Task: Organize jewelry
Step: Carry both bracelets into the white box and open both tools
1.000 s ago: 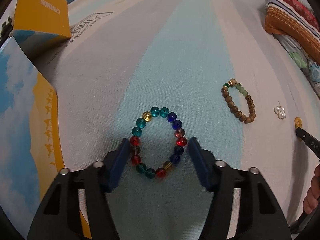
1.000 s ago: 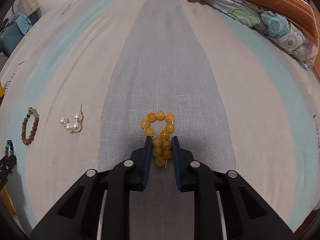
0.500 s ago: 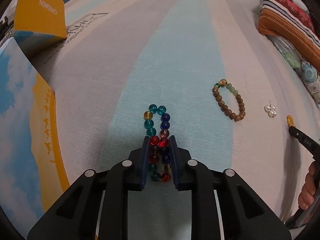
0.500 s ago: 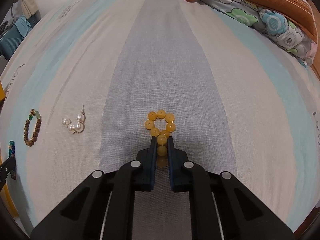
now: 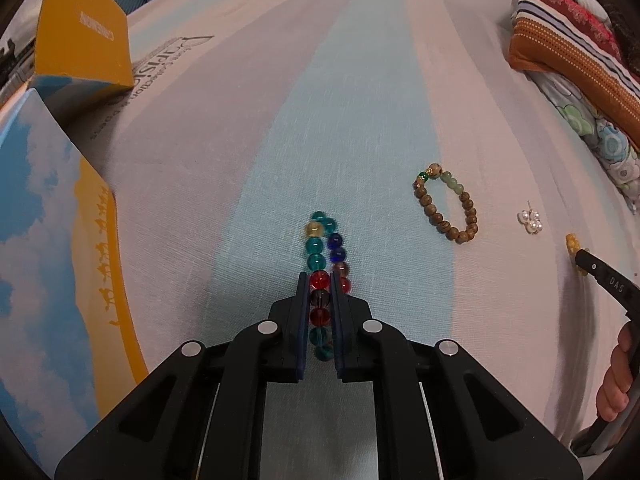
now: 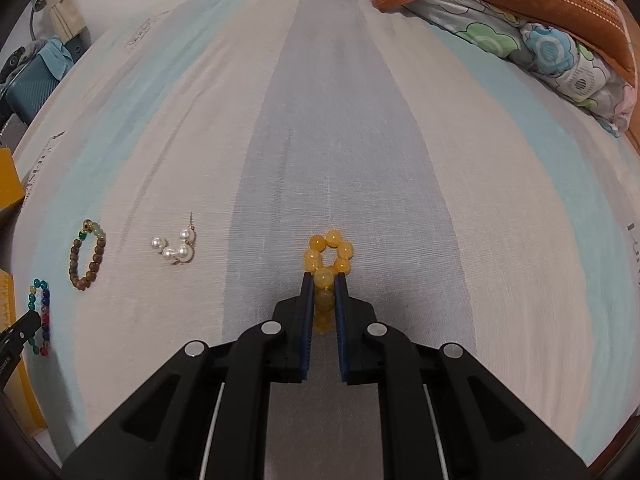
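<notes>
Your left gripper (image 5: 320, 280) has just clamped the coloured bracelet (image 5: 326, 256) flat on the bedsheet (image 5: 360, 100); your right gripper (image 6: 323, 280) pinches the yellow bracelet (image 6: 329, 258). Both loops poke ahead, ready to lift.

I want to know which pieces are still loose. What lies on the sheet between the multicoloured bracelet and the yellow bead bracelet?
The wooden bead bracelet and the pearl earrings, both untouched; the right wrist view shows it best.
</notes>
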The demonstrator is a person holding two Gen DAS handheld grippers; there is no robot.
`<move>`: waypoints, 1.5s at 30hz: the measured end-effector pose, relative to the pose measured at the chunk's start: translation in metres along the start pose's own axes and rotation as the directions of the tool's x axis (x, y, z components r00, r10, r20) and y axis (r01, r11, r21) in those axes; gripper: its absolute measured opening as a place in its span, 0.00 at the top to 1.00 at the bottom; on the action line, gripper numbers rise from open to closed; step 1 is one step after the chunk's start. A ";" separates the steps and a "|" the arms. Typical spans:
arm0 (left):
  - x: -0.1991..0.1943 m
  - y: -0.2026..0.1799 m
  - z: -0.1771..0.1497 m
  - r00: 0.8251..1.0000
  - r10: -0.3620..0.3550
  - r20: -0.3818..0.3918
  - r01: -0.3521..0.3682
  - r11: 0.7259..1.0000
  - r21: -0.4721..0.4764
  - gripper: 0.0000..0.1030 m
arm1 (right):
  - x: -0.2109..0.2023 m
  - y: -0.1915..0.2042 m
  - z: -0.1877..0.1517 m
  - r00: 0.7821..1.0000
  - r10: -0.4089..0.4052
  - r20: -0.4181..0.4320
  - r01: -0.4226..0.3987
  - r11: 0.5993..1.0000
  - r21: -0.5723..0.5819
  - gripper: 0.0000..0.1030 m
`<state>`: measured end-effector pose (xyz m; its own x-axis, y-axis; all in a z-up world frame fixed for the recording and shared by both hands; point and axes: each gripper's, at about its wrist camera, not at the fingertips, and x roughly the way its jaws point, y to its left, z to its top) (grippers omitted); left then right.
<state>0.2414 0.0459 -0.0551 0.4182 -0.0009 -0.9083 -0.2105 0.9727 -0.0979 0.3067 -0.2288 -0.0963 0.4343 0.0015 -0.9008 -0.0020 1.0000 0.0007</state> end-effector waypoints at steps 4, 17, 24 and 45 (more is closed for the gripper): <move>-0.004 -0.001 -0.001 1.000 0.011 0.006 -0.011 1.000 0.007 0.91 | -0.003 0.000 -0.001 1.000 0.006 0.003 -0.006 1.000 0.000 0.91; -0.023 -0.010 -0.006 1.000 0.014 0.027 -0.015 0.999 0.036 0.91 | -0.024 0.003 -0.008 0.999 0.032 0.020 -0.032 0.999 -0.001 0.91; -0.034 -0.015 -0.010 0.999 0.019 0.028 -0.020 0.999 0.051 0.91 | -0.040 0.007 -0.010 0.999 0.041 0.023 -0.041 0.999 0.000 0.91; -0.080 -0.024 -0.027 0.998 0.025 0.055 -0.028 0.998 0.063 0.91 | -0.090 0.033 -0.027 0.997 0.066 0.036 -0.065 0.997 -0.031 0.91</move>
<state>0.1890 0.0167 0.0090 0.4605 0.0359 -0.8869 -0.1666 0.9849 -0.0466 0.2435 -0.1960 -0.0272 0.4655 0.0672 -0.8825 -0.0582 0.9973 0.0453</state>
